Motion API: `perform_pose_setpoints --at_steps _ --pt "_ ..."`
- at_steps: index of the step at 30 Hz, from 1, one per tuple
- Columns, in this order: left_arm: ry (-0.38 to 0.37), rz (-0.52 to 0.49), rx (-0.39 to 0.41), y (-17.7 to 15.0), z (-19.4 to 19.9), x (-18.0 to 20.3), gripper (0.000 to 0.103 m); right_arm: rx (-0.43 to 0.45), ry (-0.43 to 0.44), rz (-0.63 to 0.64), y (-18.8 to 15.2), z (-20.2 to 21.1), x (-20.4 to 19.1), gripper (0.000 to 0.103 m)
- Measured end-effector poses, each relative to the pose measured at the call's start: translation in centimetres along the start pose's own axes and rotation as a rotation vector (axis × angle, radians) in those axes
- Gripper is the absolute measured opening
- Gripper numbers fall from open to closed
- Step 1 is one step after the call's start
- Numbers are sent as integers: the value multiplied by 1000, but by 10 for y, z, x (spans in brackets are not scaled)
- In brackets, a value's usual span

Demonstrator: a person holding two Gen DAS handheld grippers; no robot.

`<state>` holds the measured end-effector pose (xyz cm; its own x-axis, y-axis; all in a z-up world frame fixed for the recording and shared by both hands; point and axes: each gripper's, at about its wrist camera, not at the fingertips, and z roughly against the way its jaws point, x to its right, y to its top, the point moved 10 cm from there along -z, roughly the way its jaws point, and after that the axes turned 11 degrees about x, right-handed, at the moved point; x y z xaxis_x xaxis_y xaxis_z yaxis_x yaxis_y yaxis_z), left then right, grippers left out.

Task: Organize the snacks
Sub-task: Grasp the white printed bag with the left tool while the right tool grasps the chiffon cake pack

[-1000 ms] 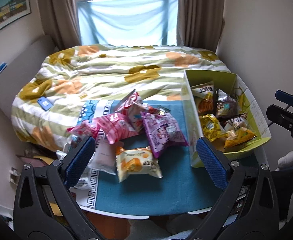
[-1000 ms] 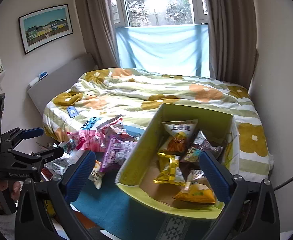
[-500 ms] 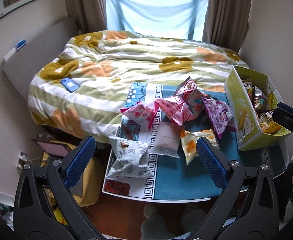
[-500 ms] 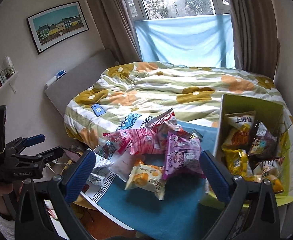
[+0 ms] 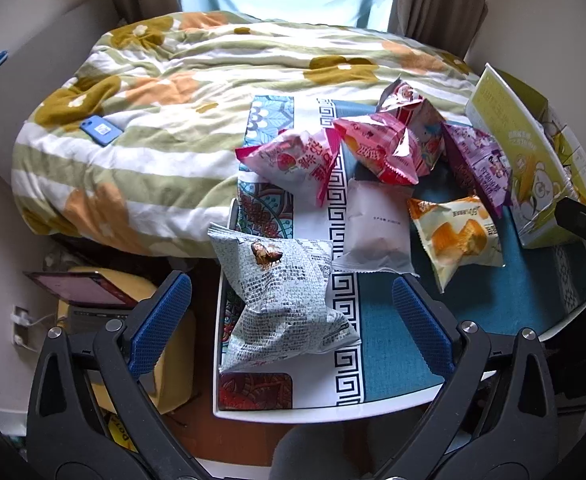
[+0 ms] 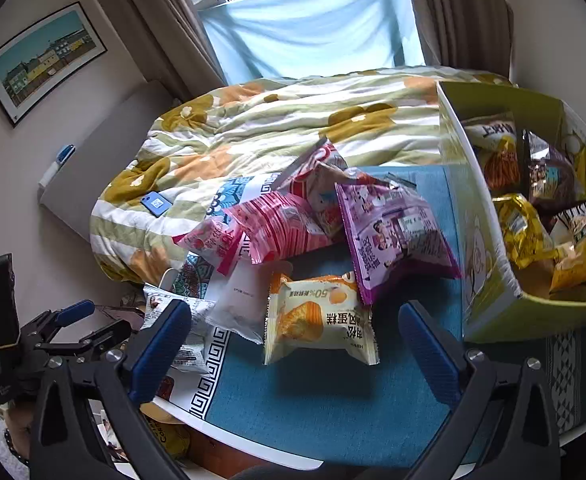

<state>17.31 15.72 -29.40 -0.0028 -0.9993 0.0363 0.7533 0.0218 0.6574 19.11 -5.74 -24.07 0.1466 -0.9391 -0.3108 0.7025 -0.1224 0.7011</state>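
Snacks are heaped on a small table (image 5: 393,384) beside a green box (image 6: 489,280) at the right. Both grippers, left gripper (image 5: 291,312) and right gripper (image 6: 293,340), are held wide apart and empty. The grey-printed bag (image 5: 281,300) overhangs the near left edge; a nudge could tip it off.

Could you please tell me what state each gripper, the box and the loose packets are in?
Left gripper: open, empty.
Right gripper: open, empty.
Green box: open-topped, holding several packets.
Grey-print packet: sealed, on the table.
Orange cake packet: sealed, lying flat.
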Motion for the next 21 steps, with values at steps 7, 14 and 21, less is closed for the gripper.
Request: perform_pose_setpoints --at_steps 7,14,21 --pt "11 -12 -30 -25 -44 -5 95 -52 -62 -28 -26 -33 13 103" --pt "43 -98 -18 -33 -60 -4 79 -59 -76 -61 -39 -57 24 103" --pt "62 -159 -18 -32 -67 0 73 -72 -75 -81 -48 -76 31 103"
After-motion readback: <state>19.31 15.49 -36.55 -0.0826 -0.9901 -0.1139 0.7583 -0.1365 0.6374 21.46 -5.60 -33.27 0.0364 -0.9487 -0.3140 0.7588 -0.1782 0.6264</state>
